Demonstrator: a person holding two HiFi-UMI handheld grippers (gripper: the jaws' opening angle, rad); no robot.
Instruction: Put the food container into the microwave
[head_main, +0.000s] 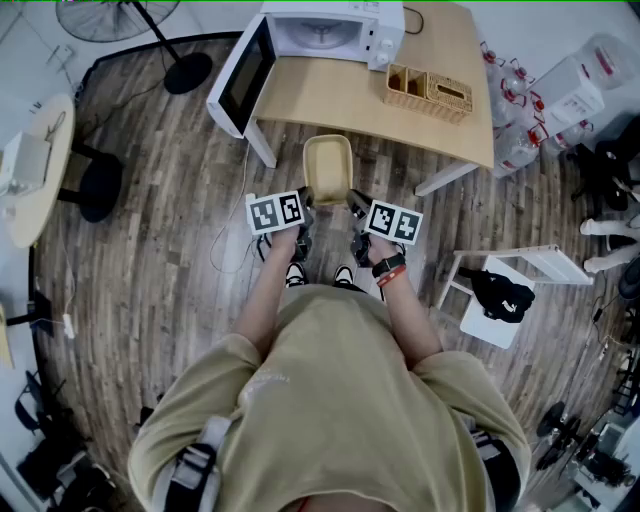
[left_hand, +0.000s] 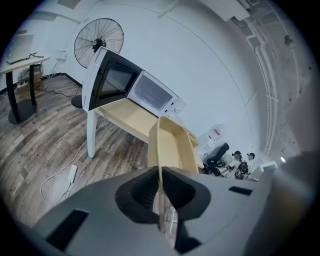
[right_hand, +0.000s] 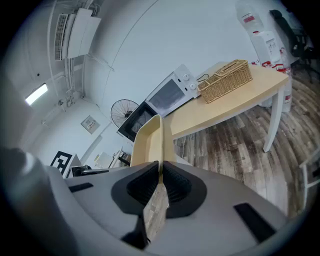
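A pale yellow food container (head_main: 328, 168) hangs in the air just in front of the wooden table (head_main: 340, 98), held level by both grippers. My left gripper (head_main: 305, 203) is shut on its left near rim, and my right gripper (head_main: 351, 203) is shut on its right near rim. In the left gripper view the container (left_hand: 172, 146) runs away from the jaws with its wall pinched between them. The right gripper view shows the container (right_hand: 148, 142) clamped the same way. The white microwave (head_main: 325, 30) stands at the table's back left with its door (head_main: 240, 78) swung wide open.
A wicker basket (head_main: 429, 92) sits on the table right of the microwave. A standing fan (head_main: 130, 25) is at the far left, a round side table (head_main: 40, 165) at the left edge, a white stool (head_main: 515, 285) at the right. A cable (head_main: 228, 225) lies on the floor.
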